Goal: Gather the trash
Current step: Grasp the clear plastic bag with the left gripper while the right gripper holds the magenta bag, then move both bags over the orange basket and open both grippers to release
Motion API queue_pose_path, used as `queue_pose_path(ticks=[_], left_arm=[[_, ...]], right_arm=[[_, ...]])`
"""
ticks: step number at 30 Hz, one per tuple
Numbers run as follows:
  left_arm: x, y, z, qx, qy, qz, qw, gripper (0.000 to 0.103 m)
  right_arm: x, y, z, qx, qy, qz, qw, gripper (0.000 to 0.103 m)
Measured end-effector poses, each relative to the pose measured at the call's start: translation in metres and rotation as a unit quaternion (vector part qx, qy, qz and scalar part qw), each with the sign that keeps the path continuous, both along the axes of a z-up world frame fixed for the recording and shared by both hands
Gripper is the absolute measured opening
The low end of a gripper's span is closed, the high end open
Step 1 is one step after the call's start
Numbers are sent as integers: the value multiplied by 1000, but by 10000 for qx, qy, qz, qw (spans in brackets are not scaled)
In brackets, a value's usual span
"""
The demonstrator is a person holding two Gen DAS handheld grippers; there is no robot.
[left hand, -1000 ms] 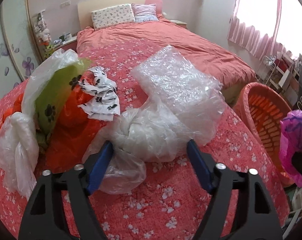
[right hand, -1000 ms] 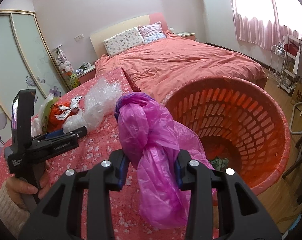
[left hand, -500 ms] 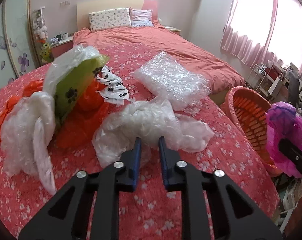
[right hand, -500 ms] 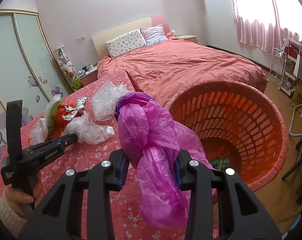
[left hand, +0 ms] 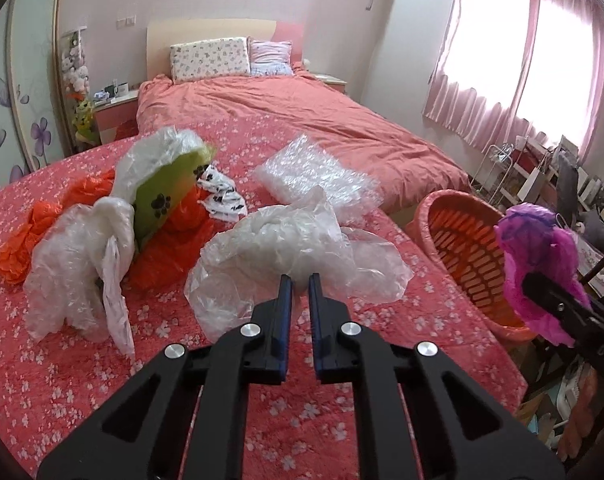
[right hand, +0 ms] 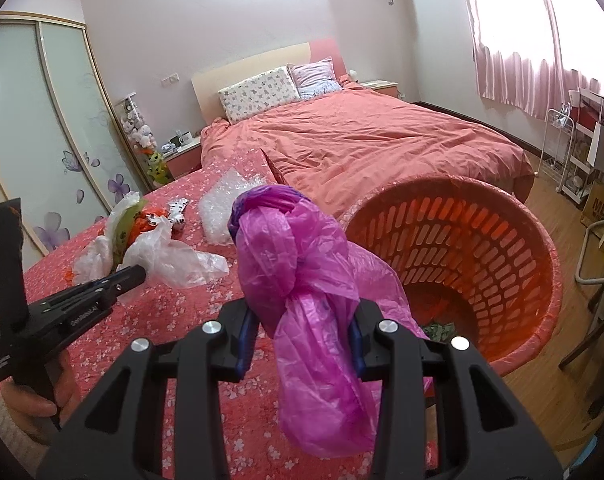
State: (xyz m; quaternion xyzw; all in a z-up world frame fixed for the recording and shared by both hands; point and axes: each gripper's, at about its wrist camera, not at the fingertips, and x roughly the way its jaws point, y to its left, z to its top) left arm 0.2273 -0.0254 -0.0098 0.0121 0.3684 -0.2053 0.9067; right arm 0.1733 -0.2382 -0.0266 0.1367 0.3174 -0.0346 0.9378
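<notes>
Home bedroom, double bed (right hand: pixel 361 148) with salmon duvet, two pillows (right hand: pixel 258 92) at its headboard, nightstand (right hand: pixel 182 156) left of the bed, sliding wardrobe doors (right hand: pixel 50 128) beyond it, pink curtains (left hand: pixel 513 64) right of the bed

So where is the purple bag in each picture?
Left wrist view: the purple bag is at the far right edge, beside the orange basket.
Right wrist view: the bag fills the centre, held in the right tongs.
Shared landmark: the orange basket.
</notes>
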Motion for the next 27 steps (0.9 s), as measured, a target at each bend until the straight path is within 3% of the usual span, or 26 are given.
queue_pose_path(ticks=[8, 27], left_arm=[[-10, -24, 12, -131, -137, -214, 9996, 9], [-25, -130, 21, -352, -329, -1089, 9929, 9]], right_arm=[[-10, -15, 10, -60, -110, -191, 9997, 37], [-18, -114, 13, -28, -160, -1229, 9923, 37]])
